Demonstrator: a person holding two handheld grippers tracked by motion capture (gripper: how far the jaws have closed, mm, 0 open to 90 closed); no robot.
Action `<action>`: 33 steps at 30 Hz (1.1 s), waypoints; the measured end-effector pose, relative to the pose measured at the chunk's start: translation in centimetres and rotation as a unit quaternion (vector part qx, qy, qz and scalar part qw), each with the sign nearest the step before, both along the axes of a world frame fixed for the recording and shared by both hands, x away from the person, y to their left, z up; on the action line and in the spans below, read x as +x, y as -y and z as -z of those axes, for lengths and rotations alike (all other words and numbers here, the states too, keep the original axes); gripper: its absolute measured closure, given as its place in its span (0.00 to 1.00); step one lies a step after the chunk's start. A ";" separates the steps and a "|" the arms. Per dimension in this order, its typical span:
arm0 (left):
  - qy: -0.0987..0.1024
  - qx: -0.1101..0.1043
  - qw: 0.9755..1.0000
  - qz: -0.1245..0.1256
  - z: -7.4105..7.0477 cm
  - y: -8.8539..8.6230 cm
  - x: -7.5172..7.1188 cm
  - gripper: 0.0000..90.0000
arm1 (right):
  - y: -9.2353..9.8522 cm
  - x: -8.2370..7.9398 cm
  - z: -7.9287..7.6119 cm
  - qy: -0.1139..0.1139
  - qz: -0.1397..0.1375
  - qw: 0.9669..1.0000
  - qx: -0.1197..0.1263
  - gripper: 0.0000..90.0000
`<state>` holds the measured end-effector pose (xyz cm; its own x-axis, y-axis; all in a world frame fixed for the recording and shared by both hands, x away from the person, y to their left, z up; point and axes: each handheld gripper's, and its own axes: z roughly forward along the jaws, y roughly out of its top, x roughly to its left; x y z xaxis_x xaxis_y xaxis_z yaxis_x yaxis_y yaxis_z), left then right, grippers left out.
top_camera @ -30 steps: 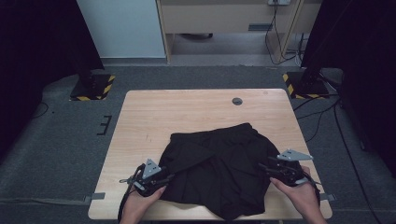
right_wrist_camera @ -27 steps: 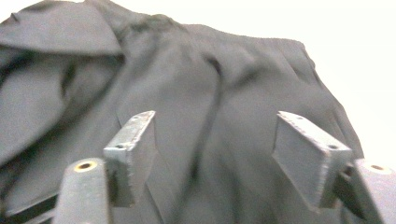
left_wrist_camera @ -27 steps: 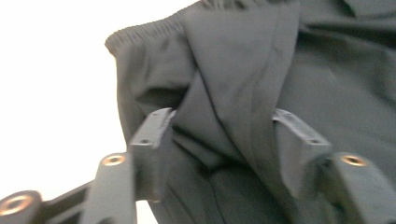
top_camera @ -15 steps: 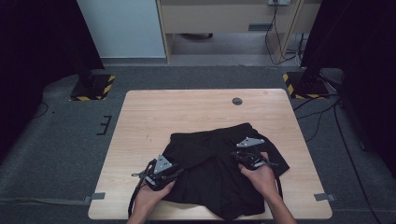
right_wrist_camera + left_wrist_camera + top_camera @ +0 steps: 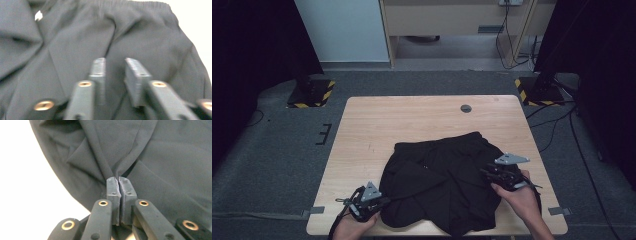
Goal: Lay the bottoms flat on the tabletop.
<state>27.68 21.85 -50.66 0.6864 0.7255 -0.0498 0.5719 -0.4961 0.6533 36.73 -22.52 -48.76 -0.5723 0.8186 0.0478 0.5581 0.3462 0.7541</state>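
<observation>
On one table, one black garment: left tool pinches its fold, right tool has just been opening, gripping nothing.

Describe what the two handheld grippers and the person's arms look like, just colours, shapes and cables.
Both grippers are black. The left gripper and right gripper each carry a grey three-cornered plate on top. Close up, the left gripper has flat dark pads on black links with brass-coloured rivets. A black cable trails from the left one. The forearms are bare, no sleeves visible.

A wooden table bears a small dark round disc near its far edge.
</observation>
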 end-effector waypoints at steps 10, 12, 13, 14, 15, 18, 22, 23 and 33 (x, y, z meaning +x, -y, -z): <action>0.052 -0.053 0.997 -0.036 -2.1 -2.1 -0.9 0.59 | -5.6 5.9 1.4 -0.017 0.010 1.000 -0.020 0.28; 0.059 -0.077 0.994 -0.050 -2.6 -2.3 -0.3 0.50 | -5.9 6.5 2.4 -0.032 0.002 0.999 -0.043 0.57; 0.062 -0.086 0.993 -0.054 -2.8 -2.4 0.1 0.45 | -5.9 6.6 2.8 -0.042 0.000 0.998 -0.052 0.71; 0.066 -0.092 0.992 -0.059 -3.0 -2.4 0.6 0.42 | -5.8 6.4 3.0 -0.045 -0.003 0.997 -0.056 0.86; 0.076 -0.095 0.990 -0.065 -3.1 -2.2 1.1 0.39 | -5.2 5.7 2.9 -0.043 -0.015 0.998 -0.044 0.98; 0.089 -0.085 0.989 -0.079 -3.0 -1.7 3.1 0.36 | -3.6 3.7 2.2 -0.038 -0.030 0.998 -0.041 0.98; 0.101 -0.059 0.988 -0.103 -2.5 -0.6 7.3 0.36 | -0.5 0.7 1.4 -0.036 -0.028 0.999 -0.023 0.98; 0.100 -0.055 0.988 -0.107 -2.4 -0.6 7.9 0.37 | 0.1 0.1 1.5 -0.036 -0.023 0.999 -0.021 0.98; 0.069 -0.048 0.988 -0.132 -0.2 0.5 11.6 0.41 | 3.4 -1.4 1.6 -0.028 -0.014 0.999 0.022 0.71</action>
